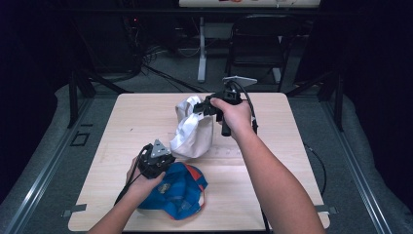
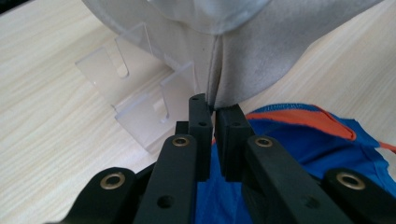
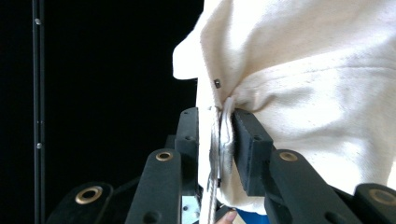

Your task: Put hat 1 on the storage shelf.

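My right claw (image 3: 219, 140) is clamped on the white cap's (image 1: 194, 132) far edge, lifting it above the counter (image 1: 272, 161). My left claw (image 2: 215, 116), jaws together, pins the blue cap (image 1: 181, 191) near left.

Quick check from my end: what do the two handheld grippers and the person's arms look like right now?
Both are black two-jaw units with flat rectangular pads and brass-coloured pivot rivets. The left gripper carries a grey three-cornered plate on top; the right gripper has a pale plate above it and a black pistol-style handle. Black cables trail from each. Forearms are bare, no sleeves in view.
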Demonstrator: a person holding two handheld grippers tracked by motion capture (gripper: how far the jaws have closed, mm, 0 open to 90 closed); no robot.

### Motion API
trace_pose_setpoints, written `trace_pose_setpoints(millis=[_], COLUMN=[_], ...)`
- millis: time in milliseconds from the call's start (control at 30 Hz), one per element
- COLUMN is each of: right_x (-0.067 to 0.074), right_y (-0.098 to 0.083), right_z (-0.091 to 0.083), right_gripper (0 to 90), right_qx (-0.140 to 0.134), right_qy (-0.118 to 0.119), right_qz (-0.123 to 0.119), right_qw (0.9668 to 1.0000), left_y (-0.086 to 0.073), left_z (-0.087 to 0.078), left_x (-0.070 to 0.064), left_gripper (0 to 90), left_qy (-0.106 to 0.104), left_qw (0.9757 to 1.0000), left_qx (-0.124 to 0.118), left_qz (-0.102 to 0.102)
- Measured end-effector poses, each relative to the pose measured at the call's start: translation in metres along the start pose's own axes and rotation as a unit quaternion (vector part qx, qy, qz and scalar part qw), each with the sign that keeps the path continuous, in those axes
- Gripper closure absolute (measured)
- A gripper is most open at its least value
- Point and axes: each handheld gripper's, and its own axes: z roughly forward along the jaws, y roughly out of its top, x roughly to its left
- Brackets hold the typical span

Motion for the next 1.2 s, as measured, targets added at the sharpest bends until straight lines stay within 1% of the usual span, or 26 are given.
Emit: trace_pose_setpoints(millis=[33, 100, 200, 267, 333, 367, 400, 433, 467, 500, 600, 633, 667, 700, 733, 767, 800, 833, 867, 900, 1000, 1033, 1067, 1100, 1167, 1200], right_x=[-0.002, -0.003, -0.005, -0.005, -0.004, -0.004, -0.004, -0.004, -0.004, -0.005, -0.005, -0.006, -0.006, -0.009, -0.009, -0.012, -0.012, -0.018, -0.018, -0.020, -0.030, -0.036, -0.036, -0.043, -0.051, -0.051], right_y=[0.000, -0.001, -0.001, -0.001, -0.002, -0.003, -0.003, -0.004, -0.005, -0.006, -0.010, -0.014, -0.014, -0.021, -0.021, -0.029, -0.029, -0.038, -0.038, -0.041, -0.057, -0.066, -0.066, -0.074, -0.080, -0.080], right_z=[-0.002, -0.002, -0.005, -0.008, -0.011, -0.014, -0.014, -0.017, -0.021, -0.025, -0.036, -0.044, -0.044, -0.052, -0.052, -0.060, -0.060, -0.067, -0.067, -0.069, -0.075, -0.077, -0.077, -0.077, -0.077, -0.077], right_gripper=[72.5, 71.9, 69.8, 68.3, 67.3, 66.7, 66.7, 66.5, 65.9, 65.1, 63.5, 62.0, 62.0, 61.2, 61.2, 60.4, 60.4, 59.5, 59.5, 59.0, 59.8, 59.4, 59.4, 59.2, 58.8, 58.8], right_qx=[0.000, 0.000, -0.004, -0.009, -0.012, -0.018, -0.018, -0.016, -0.026, -0.026, -0.041, -0.044, -0.044, -0.051, -0.051, -0.057, -0.057, -0.062, -0.062, -0.064, -0.069, -0.073, -0.073, -0.077, -0.078, -0.078], right_qy=[0.004, 0.003, -0.003, 0.000, 0.004, 0.002, 0.002, -0.001, -0.003, -0.007, -0.018, -0.028, -0.028, -0.039, -0.039, -0.053, -0.053, -0.061, -0.061, -0.063, -0.084, -0.098, -0.098, -0.110, -0.118, -0.118], right_qz=[0.001, 0.001, -0.001, -0.003, -0.004, -0.011, -0.011, -0.017, -0.021, -0.027, -0.043, -0.057, -0.057, -0.076, -0.076, -0.094, -0.094, -0.112, -0.112, -0.118, -0.155, -0.180, -0.180, -0.197, -0.202, -0.202], right_qw=[1.0000, 1.0000, 1.0000, 1.0000, 0.9999, 0.9998, 0.9998, 0.9997, 0.9994, 0.9993, 0.9981, 0.9970, 0.9970, 0.9950, 0.9950, 0.9925, 0.9925, 0.9899, 0.9899, 0.9889, 0.9820, 0.9760, 0.9760, 0.9712, 0.9691, 0.9691], left_y=[-0.001, -0.003, -0.003, -0.004, -0.005, -0.006, -0.006, -0.008, -0.009, -0.010, -0.015, -0.019, -0.019, -0.024, -0.024, -0.029, -0.029, -0.035, -0.035, -0.038, -0.046, -0.049, -0.049, -0.052, -0.054, -0.054], left_z=[0.000, 0.000, 0.001, 0.000, -0.001, -0.004, -0.004, -0.007, -0.009, -0.011, -0.017, -0.019, -0.019, -0.021, -0.021, -0.025, -0.025, -0.028, -0.028, -0.031, -0.037, -0.039, -0.039, -0.042, -0.046, -0.046], left_x=[0.002, 0.002, 0.000, -0.002, -0.002, -0.003, -0.003, -0.003, -0.004, -0.003, -0.001, 0.000, 0.000, 0.000, 0.000, 0.003, 0.003, 0.006, 0.006, 0.008, 0.015, 0.020, 0.020, 0.024, 0.027, 0.027], left_gripper=[85.7, 85.6, 85.3, 83.1, 80.7, 77.1, 74.9, 74.9, 72.9, 71.6, 67.5, 64.4, 62.9, 61.8, 60.7, 59.3, 58.7, 57.6, 56.9, 56.9, 54.5, 53.7, 53.3, 52.5, 51.2, 50.5], left_qy=[-0.001, 0.000, 0.005, 0.009, 0.005, 0.002, 0.002, 0.003, 0.008, -0.001, -0.003, -0.003, -0.003, -0.001, -0.001, 0.000, 0.000, 0.002, 0.002, 0.002, 0.000, 0.003, 0.003, 0.003, 0.007, 0.007], left_qw=[0.9999, 0.9998, 0.9998, 0.9996, 0.9995, 0.9992, 0.9992, 0.9989, 0.9986, 0.9985, 0.9975, 0.9972, 0.9972, 0.9971, 0.9971, 0.9972, 0.9972, 0.9964, 0.9964, 0.9957, 0.9940, 0.9936, 0.9936, 0.9925, 0.9923, 0.9923], left_qx=[-0.005, -0.012, -0.015, -0.019, -0.024, -0.031, -0.031, -0.038, -0.041, -0.044, -0.052, -0.052, -0.052, -0.050, -0.050, -0.046, -0.046, -0.050, -0.050, -0.050, -0.049, -0.050, -0.050, -0.051, -0.049, -0.049], left_qz=[-0.010, -0.015, -0.013, -0.018, -0.021, -0.024, -0.024, -0.027, -0.031, -0.033, -0.047, -0.053, -0.053, -0.057, -0.057, -0.058, -0.058, -0.069, -0.069, -0.078, -0.097, -0.102, -0.102, -0.111, -0.113, -0.113])
